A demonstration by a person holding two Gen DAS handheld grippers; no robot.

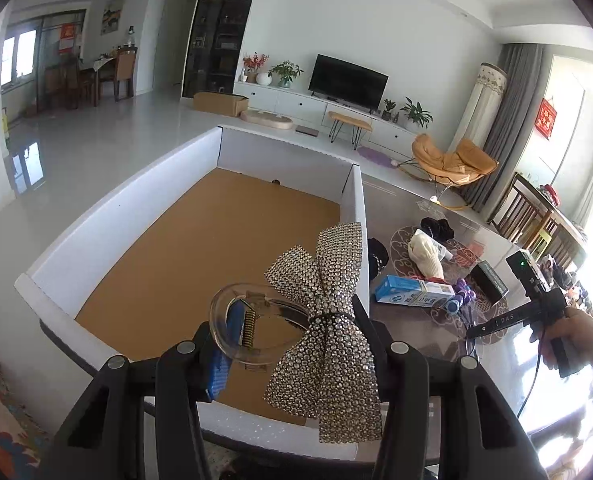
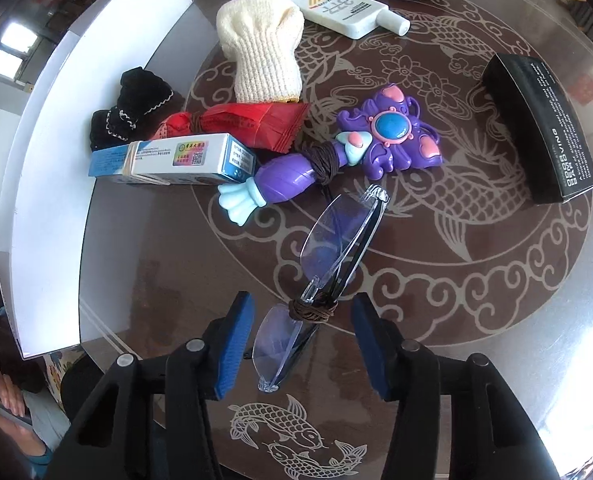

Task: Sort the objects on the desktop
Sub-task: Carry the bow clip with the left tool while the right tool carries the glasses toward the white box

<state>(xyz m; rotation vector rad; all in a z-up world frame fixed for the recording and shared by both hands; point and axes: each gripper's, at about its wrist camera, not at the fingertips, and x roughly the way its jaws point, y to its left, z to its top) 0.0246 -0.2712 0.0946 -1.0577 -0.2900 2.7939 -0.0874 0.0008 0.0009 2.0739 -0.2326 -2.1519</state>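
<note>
Holding a hair clip (image 1: 296,320) over the white box (image 1: 96,220).

From my tongs: dark television (image 1: 348,80) on white cabinet (image 1: 296,100), tan rocking chair (image 1: 448,160), cardboard box (image 1: 220,103), grey curtain (image 1: 508,120).

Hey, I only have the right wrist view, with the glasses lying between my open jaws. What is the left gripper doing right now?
Observer: The left gripper is closed on a rhinestone bow hair clip.
Operator: Where is it holding that?
Observer: Over the near end of the white-walled tray.
Operator: Anything in the tray already?
Observer: Its cork floor looks bare, apart from a small dark speck by the far wall that I cannot identify.
</note>
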